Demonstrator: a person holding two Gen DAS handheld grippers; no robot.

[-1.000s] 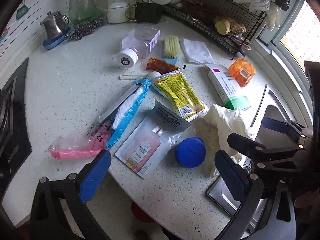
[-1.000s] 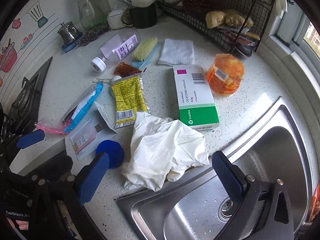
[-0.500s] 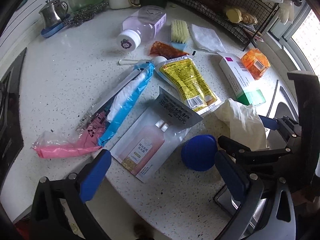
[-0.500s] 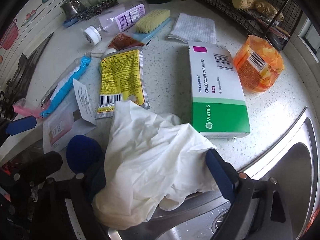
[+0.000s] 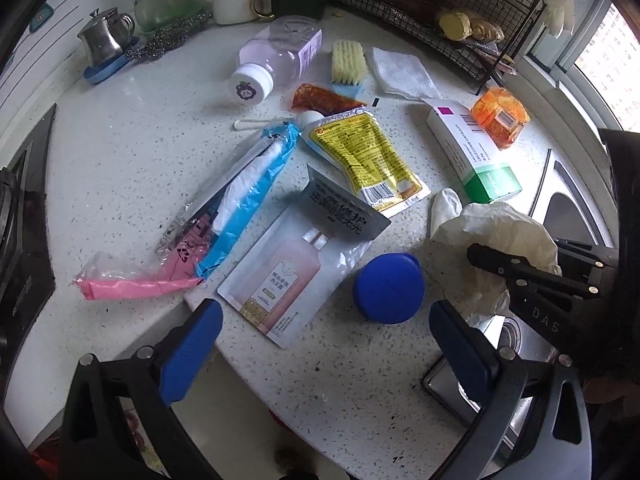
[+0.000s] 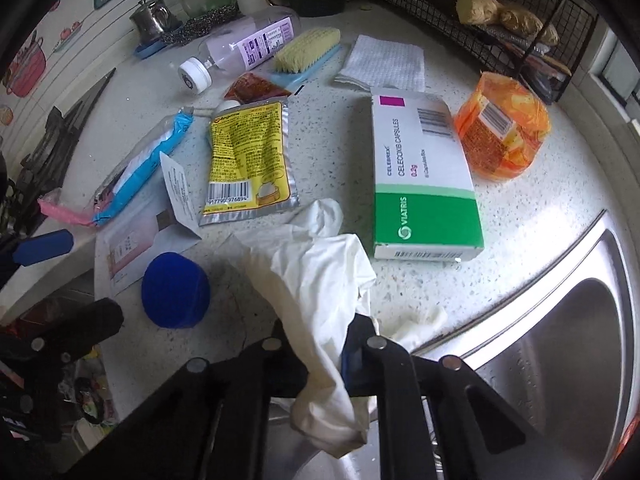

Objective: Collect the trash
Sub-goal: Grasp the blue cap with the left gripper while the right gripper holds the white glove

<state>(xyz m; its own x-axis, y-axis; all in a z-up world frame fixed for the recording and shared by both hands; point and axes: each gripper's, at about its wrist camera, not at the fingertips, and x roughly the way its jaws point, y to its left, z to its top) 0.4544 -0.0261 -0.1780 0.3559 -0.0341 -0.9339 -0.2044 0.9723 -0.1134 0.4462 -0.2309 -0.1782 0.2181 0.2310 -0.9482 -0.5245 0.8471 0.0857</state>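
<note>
We see a white speckled countertop (image 6: 328, 128) with a steel sink (image 6: 560, 340) set in at right. Lying on it: green-and-white medicine box (image 6: 420, 176), orange container (image 6: 502, 132) to its right, yellow pouch (image 6: 248, 164) to its left, blue round lid (image 6: 175, 290) near the front edge, pink sachet pack (image 5: 296, 264), blue-and-pink wrapper (image 5: 224, 208). Far side: clear bottle (image 6: 248, 44) on its side, scrub brush (image 6: 308, 54), folded white cloth (image 6: 382, 64). Crumpled white glove (image 6: 320, 264) sits at the sink's edge.
</note>
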